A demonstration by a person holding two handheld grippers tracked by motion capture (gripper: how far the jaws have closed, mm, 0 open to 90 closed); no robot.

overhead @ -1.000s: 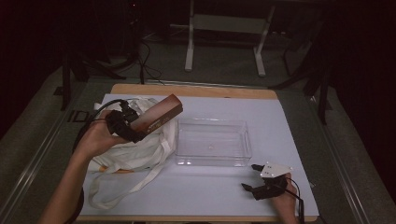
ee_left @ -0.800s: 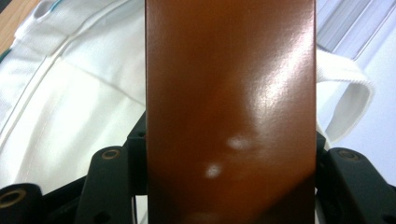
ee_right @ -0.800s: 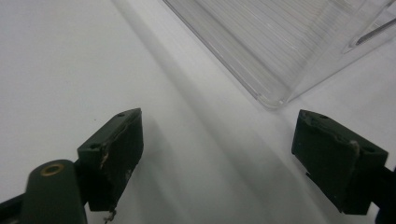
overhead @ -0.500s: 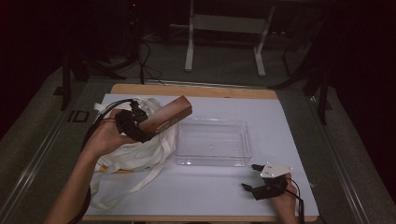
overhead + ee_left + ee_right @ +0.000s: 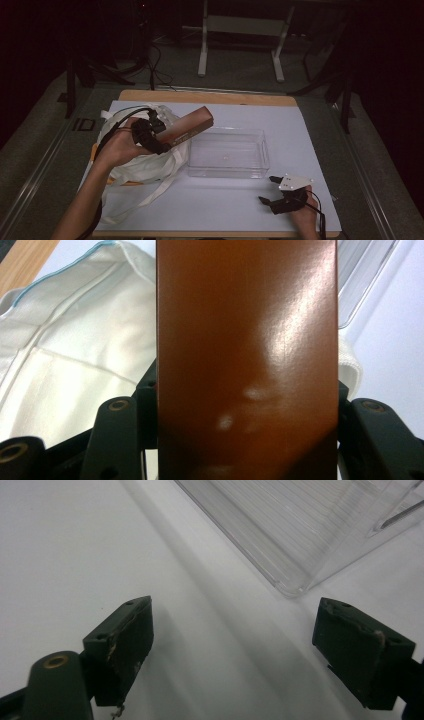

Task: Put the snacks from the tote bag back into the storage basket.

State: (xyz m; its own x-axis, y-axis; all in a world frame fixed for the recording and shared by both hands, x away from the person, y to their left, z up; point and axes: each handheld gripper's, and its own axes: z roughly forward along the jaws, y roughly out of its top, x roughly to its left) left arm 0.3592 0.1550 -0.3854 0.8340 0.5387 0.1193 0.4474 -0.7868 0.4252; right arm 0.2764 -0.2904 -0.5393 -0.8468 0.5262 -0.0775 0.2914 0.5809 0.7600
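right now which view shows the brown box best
The high view: the whole brown box shows, clamped in the left gripper above the white bag. The left gripper view gives one glossy face up close.

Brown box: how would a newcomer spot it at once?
Start at the white table, then its left side, where a cloth bag lies beside a clear tray. Above the bag, the left gripper clamps the brown box, the one long, glossy, dark thing there.

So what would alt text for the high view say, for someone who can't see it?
A person's left gripper holds a long brown box above a white cloth bag, beside a clear plastic tray on a white table. The right gripper rests open near the tray.
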